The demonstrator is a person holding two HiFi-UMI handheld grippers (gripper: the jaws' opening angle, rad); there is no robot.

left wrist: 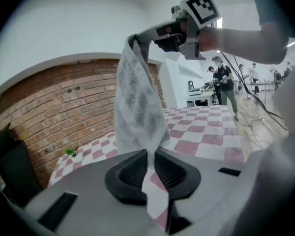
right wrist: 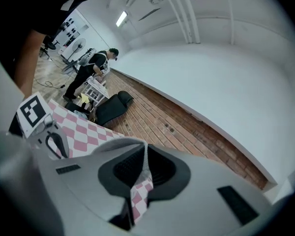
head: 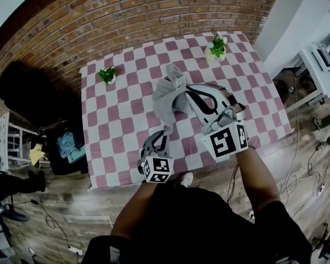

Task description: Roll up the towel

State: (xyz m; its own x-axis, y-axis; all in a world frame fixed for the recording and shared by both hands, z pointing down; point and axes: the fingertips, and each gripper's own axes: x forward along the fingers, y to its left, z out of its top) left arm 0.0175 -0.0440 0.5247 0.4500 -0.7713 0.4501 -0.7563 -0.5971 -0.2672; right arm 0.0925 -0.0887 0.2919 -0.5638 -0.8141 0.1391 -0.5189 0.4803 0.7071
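**Towel hangs between two claws above checked counter**

Grey cloth hangs in mid-air, off the pink-and-white checked surface, held by a person working a handheld tool in each hand. The right claw is pressed together on the towel's upper corner. The left claw pinches its lower end, so the fabric drapes slack between them instead of lying flat. Judged from that hold, rolling has not begun. The cloth seems to be raised by two points so it can be straightened before being laid out. A small potted plant and a second potted plant stand near the far edge by the brick wall, well apart from the towel.
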